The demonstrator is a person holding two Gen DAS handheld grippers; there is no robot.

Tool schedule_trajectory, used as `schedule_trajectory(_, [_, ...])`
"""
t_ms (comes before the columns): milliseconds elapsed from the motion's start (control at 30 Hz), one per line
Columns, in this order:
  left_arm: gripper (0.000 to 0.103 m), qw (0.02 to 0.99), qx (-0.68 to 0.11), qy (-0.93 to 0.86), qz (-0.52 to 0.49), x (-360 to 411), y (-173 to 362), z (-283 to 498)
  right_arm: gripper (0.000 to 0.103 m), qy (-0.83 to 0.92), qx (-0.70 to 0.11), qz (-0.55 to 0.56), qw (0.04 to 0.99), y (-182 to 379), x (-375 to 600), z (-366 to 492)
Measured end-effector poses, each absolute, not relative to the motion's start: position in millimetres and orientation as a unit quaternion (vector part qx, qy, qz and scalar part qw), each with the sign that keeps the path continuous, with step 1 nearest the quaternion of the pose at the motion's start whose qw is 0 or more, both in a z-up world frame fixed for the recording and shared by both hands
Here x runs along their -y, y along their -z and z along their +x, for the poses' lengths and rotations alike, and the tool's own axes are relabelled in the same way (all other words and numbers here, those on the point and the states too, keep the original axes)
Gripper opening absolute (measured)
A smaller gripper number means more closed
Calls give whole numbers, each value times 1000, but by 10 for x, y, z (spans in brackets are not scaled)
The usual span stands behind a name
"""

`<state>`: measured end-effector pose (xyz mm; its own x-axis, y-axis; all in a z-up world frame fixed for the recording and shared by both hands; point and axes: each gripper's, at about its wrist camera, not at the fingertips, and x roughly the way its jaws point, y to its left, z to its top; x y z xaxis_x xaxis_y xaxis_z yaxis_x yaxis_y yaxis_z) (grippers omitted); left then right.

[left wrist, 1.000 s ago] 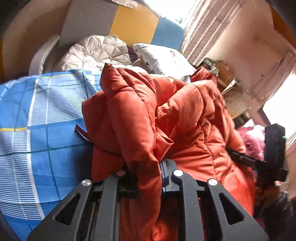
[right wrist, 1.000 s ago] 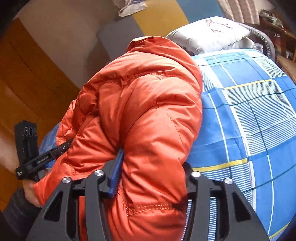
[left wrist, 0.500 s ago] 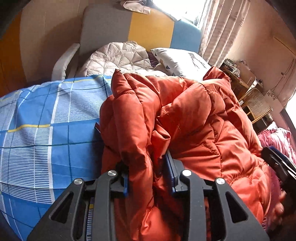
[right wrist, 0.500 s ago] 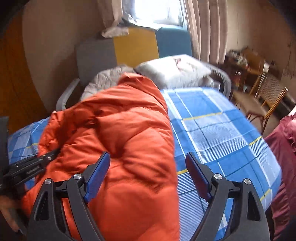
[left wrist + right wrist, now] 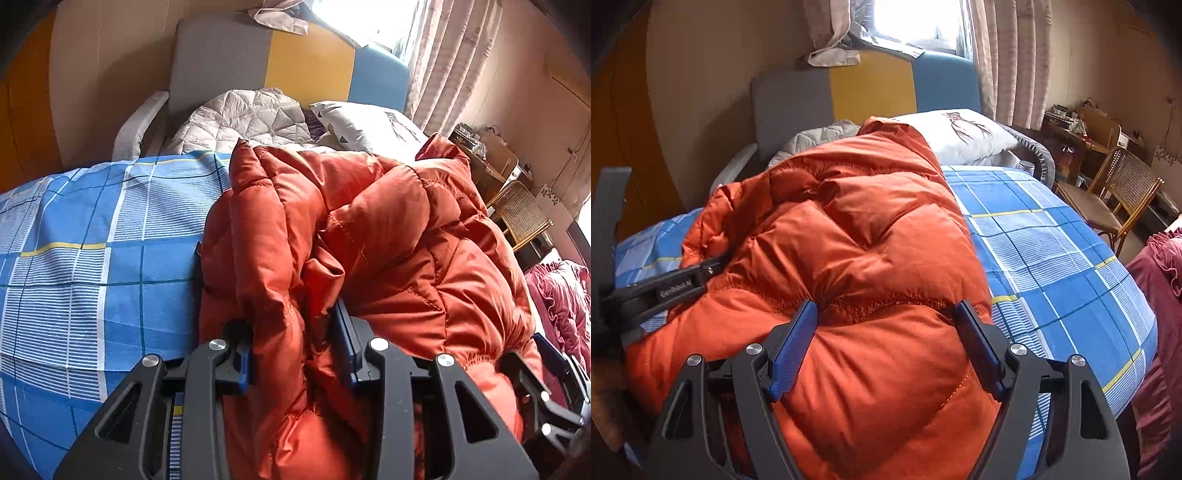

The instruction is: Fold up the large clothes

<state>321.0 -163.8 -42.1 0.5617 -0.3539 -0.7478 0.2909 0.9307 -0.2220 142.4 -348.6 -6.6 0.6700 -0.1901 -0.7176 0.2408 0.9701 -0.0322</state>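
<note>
A large orange puffer jacket (image 5: pixel 388 236) lies bunched on the blue checked bedsheet (image 5: pixel 81 236); it also fills the right wrist view (image 5: pixel 849 236). My left gripper (image 5: pixel 295 343) has its jaws partly apart, with a thick fold of the jacket's near edge still between them. It shows from the side at the left of the right wrist view (image 5: pixel 683 280). My right gripper (image 5: pixel 886 332) is open wide, its blue-padded fingers astride the jacket's near bulge without pinching it. Part of it shows at the lower right of the left wrist view (image 5: pixel 546 369).
The bed's sheet (image 5: pixel 1052 251) runs to a rounded right edge. A white pillow (image 5: pixel 960 136) and a grey quilted blanket (image 5: pixel 243 122) lie by the grey-yellow-blue headboard (image 5: pixel 868 85). A cane chair (image 5: pixel 1119 199) and a maroon cloth (image 5: pixel 1160 280) stand right of the bed.
My right gripper has let go of the jacket and opened wide. My left gripper's jaws have spread partly apart. The jacket has sunk lower onto the bed.
</note>
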Motion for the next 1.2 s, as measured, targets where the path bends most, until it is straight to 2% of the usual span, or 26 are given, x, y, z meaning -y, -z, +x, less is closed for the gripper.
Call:
schedule_trajectory(67, [37,882,-433,181,-40,1629,450,3223,77,123,-394,30,910,108,3466,1447])
schedule_trajectory(167, [43,885,-432,170,-43,1610,453,3213,77,132,-407,18,904,164,3417,1491])
schedule_trajectory(333, [46,893,-423,148,-45,1584,288,3103,77,133,-425,17,895,183,3428,1534])
schedule_trajectory(633, [47,926,-357,115,-36,1674,-165,2705,76,123,-438,31,890,53,3479,1528])
schedule_trajectory(833, [46,902,-418,107,-9,1835,171,3058,75,120,-419,37,899,-195,3600,1485])
schedule_trajectory(1200, [48,900,-413,136,-25,1699,510,3150,74,130,-422,40,896,68,3710,1813])
